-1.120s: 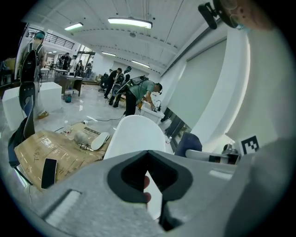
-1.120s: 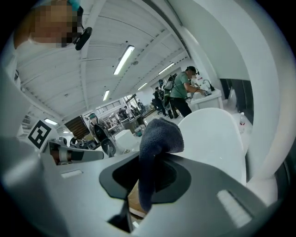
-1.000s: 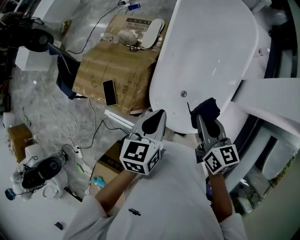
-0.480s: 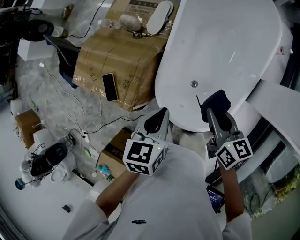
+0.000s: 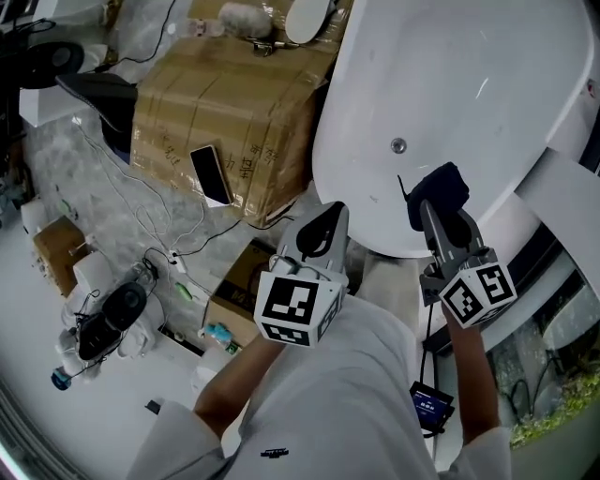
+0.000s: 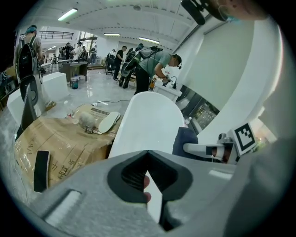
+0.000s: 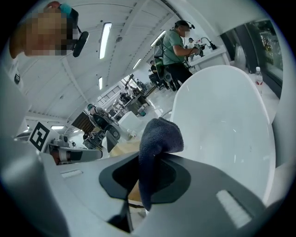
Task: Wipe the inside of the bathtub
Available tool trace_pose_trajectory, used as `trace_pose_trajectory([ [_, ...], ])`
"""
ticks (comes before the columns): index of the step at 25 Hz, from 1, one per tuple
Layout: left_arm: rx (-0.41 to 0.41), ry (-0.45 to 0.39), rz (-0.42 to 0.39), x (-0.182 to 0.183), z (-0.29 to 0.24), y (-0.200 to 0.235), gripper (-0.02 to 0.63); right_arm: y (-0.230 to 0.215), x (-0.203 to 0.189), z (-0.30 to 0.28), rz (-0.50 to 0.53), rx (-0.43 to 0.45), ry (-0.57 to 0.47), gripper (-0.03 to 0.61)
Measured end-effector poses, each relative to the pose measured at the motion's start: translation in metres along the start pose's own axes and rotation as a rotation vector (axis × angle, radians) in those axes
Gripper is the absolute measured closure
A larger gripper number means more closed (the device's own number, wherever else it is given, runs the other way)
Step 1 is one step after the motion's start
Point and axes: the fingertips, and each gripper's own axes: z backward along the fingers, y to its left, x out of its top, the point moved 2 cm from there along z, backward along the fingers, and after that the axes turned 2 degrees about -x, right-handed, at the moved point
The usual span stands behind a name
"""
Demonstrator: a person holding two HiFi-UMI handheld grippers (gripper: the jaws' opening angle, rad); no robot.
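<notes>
Jaws of right gripper (image 5: pixel 427 210) tight on cloth (image 5: pixel 445 186)

White glossy oval bathtub (image 5: pixel 469 84) sat upright, round metal drain (image 5: pixel 398 145) near its close end. Dark navy terry cloth (image 5: pixel 439 186) hung bunched over the near rim, pinched in the right gripper (image 5: pixel 437 217).

A big cardboard box (image 5: pixel 216 112) stands on the grey floor (image 5: pixel 66 187). A black phone (image 5: pixel 210 174) rests on it near one edge. At the box's far end a white oval pad (image 5: pixel 305 17) lies beside a grey lump (image 5: pixel 246 15). Cables (image 5: pixel 141 225) trail over the floor towards a round black device (image 5: pixel 111 314). A smaller carton (image 5: pixel 234 292) sits just beside the big box, another (image 5: pixel 56 251) at the left. Far off, a person (image 6: pixel 159 65) bends over a counter (image 6: pixel 169 90).
</notes>
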Motion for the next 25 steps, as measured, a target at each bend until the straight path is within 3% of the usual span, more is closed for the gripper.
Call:
trace_pose_trajectory([
  [15, 0.018, 0.087, 0.1, -0.058, -0.084, 0.039, 0.612, -0.057, -0.048, -0.109, -0.084, 0.027, 0.095, 0.526],
  [25, 0.028, 0.128, 0.091, -0.098, -0.117, 0.067, 0.612, -0.092, -0.097, -0.155, -0.156, -0.011, 0.081, 0.526],
])
